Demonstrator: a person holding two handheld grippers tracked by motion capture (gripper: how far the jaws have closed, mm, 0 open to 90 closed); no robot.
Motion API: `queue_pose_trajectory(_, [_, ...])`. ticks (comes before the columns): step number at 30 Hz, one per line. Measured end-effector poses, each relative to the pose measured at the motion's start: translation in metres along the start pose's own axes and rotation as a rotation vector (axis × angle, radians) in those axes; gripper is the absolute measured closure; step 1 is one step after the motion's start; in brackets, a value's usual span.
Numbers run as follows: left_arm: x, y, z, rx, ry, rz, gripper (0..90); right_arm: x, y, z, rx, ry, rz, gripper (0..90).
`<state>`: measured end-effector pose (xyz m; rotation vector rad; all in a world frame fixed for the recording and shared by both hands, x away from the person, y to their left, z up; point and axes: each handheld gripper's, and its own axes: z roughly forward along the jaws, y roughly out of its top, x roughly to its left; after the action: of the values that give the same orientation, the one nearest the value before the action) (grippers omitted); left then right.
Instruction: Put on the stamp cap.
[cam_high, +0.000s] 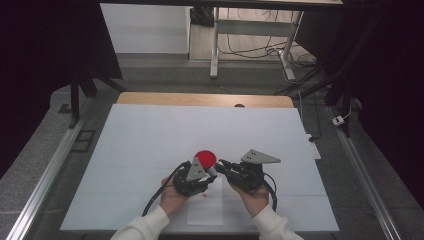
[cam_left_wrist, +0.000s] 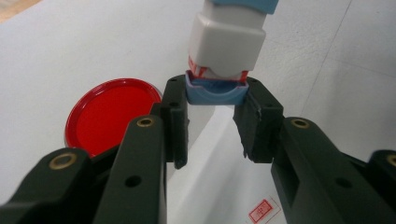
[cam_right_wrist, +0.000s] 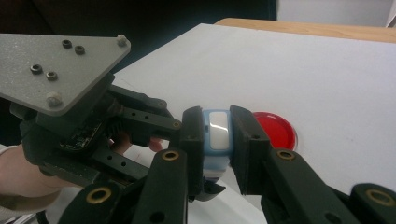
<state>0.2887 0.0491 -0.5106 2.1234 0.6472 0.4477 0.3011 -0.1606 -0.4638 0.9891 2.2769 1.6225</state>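
While held above the white-covered desk (cam_high: 150, 140), small stamp (cam_left_wrist: 227, 44): pale grey body, blue ends, red-and-white label near lower cap. Gripped at both ends. Left tongs (cam_left_wrist: 215, 119) clenched on blue bottom cap (cam_left_wrist: 215, 92); right tongs (cam_right_wrist: 217, 135) clenched on upper blue part, from the opposite side. Both hands low at near edge of desk, tongs meeting tip to tip. Round red lid (cam_high: 205, 159) flat on desk just beside them.

Your table (cam_high: 150, 98) is wooden, covered almost wholly by a white sheet (cam_high: 150, 145). On that sheet you have a red round lid (cam_high: 205, 158) and a smaller paper (cam_high: 210, 210) near your edge.
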Motion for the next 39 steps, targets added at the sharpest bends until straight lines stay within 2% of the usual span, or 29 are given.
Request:
queue_pose_trajectory(9, [-0.0027,0.0001,-0.0002,0.004,0.028,0.031,65.5,0.0014,-0.0012,0.0021,0.007,0.001,0.005,75.6])
queue_pose_trajectory(22, [-0.007,-0.0003,-0.0003,-0.002,0.07,0.064,65.5,0.0039,-0.0016,0.0018,0.013,-0.04,0.067,75.6])
queue_pose_trajectory(39, [-0.0094,-0.001,0.0001,0.008,0.09,0.106,65.7,0.0,-0.0035,0.0039,0.024,-0.011,0.101,75.7])
